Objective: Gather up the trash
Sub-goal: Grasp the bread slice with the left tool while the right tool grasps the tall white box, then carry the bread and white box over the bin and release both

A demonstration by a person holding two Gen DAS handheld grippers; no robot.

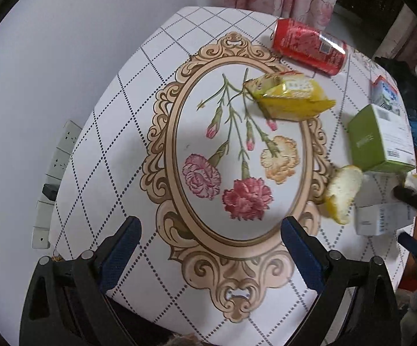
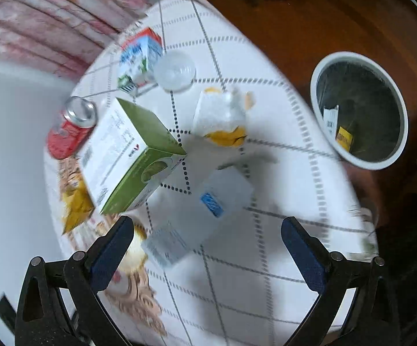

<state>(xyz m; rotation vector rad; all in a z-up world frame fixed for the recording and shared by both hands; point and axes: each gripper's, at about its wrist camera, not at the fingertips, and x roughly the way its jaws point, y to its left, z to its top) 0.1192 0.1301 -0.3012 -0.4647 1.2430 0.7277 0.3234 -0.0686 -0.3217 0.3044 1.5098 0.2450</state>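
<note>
The left wrist view looks down on a round table [image 1: 150, 66] under a flowered cloth, with litter spread over it. A red can [image 1: 309, 46] lies on its side at the far edge, and a yellow wrapper [image 1: 289, 95] lies in front of it. A green box [image 1: 381, 138], a citrus peel [image 1: 342, 196] and a white box [image 1: 381, 216] lie to the right. My left gripper [image 1: 211, 245] is open over the printed flowers and holds nothing. In the blurred right wrist view my right gripper [image 2: 208, 242] is open above the white box [image 2: 205, 210], apart from it. A trash bin [image 2: 364, 163] stands beside the table.
A milk carton [image 2: 139, 60], a clear plastic cup [image 2: 175, 70] and a clear bag with peel [image 2: 223, 118] lie further back. The green box [image 2: 130, 158] and red can [image 2: 73, 127] are left of the right gripper. The brown floor [image 2: 295, 28] surrounds the bin. A wall power strip [image 1: 61, 158] is left of the table.
</note>
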